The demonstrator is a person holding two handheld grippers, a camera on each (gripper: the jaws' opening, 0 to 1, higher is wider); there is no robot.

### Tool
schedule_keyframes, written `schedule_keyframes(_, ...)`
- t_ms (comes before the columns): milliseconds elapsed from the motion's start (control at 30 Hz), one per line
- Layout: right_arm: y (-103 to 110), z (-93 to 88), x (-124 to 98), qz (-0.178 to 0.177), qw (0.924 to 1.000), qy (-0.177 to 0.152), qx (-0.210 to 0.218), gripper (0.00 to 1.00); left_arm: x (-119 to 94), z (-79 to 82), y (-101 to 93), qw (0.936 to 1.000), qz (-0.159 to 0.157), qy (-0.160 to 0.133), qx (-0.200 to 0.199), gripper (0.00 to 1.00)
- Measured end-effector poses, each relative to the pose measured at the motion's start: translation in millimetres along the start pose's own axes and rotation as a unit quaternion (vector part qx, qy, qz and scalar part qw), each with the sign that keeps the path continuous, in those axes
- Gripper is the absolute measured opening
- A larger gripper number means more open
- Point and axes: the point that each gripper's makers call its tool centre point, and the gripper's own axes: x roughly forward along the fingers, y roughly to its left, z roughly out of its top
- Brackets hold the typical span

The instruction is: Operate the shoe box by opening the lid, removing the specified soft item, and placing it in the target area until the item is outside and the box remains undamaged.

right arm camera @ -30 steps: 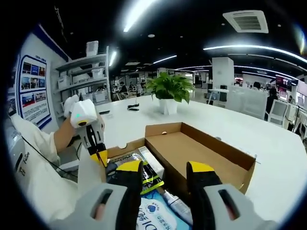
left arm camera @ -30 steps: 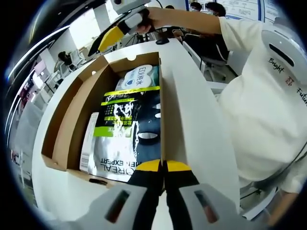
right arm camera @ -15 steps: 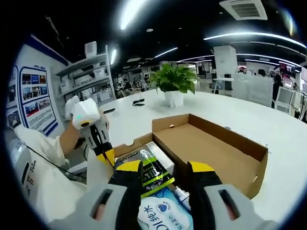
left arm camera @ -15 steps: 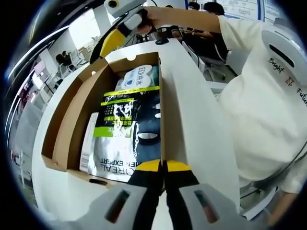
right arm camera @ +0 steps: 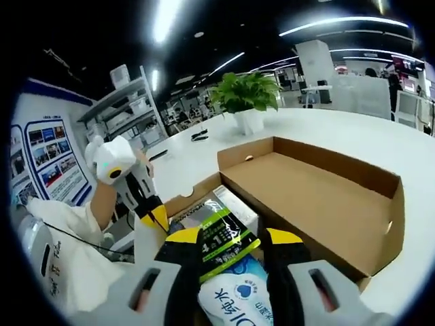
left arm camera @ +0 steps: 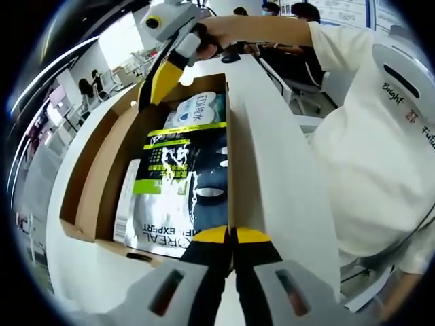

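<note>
Inside the open shoe box, lid folded back, the white soft pack lies at the far end beside a dark face-mask packet. My right gripper hangs over it, jaws apart. My left gripper is pinched together on the box's side wall.

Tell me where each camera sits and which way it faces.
Left gripper view: rides the left gripper, shut on the near wall of the shoe box, looking along it at the person's arm and white shirt.
Right gripper view: rides the right gripper, open above the blue-and-white soft pack, facing the potted plant.
Shared: box, pack, both grippers.
</note>
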Motion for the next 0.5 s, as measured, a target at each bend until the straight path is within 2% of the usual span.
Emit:
schedule_keyframes(133,3.3,-7.1,3.8,-0.002,0.9998,0.017,-0.01,0.35,0.0,0.0,-0.1,1.0,0.001,0.0,0.0,0.01)
schedule_keyframes(300,5.8,-19.2,9.8,-0.002,0.9991,0.042,-0.002,0.33,0.1,0.1,0.1,1.0,0.001,0.0,0.001,0.01)
schedule_keyframes(500,6.8,-22.3,11.7,0.001,0.9988,0.048,-0.005,0.33,0.4,0.4,0.0,1.0,0.001,0.0,0.0,0.01)
